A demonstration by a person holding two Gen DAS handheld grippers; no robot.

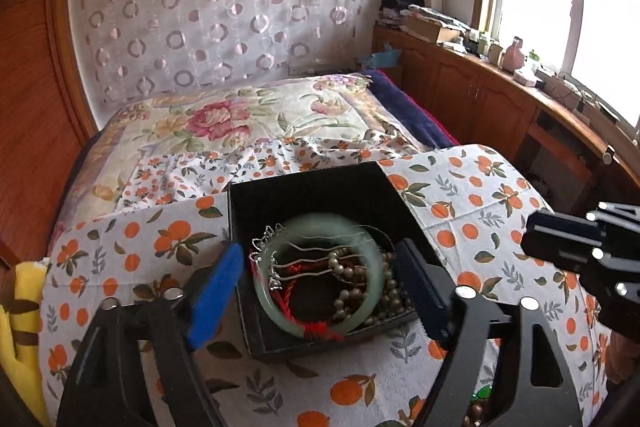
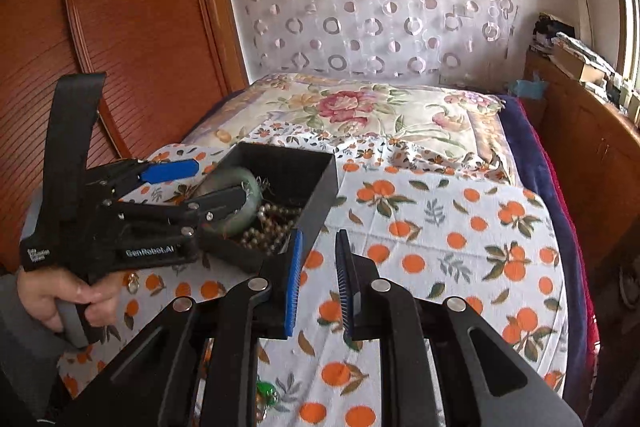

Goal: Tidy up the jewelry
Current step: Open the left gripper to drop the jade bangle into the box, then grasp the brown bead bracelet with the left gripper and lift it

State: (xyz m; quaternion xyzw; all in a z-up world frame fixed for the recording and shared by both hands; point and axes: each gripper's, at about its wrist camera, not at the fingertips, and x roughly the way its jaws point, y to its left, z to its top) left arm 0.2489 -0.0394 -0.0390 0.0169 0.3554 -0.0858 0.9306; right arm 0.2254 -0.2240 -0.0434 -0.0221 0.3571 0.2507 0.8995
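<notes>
A black open box stands on an orange-print cloth. In it lie a pale green jade bangle, blurred with motion, a bead string, a silver chain and a red cord. My left gripper is open, its blue fingers on either side of the box. From the right wrist view the box, the bangle and the left gripper show. My right gripper is narrowly open and empty, just right of the box.
A green and brown bead item lies on the cloth by the near edge, also in the right wrist view. A floral quilt lies beyond. A wooden wardrobe stands left, wooden cabinets right. A yellow cloth lies at left.
</notes>
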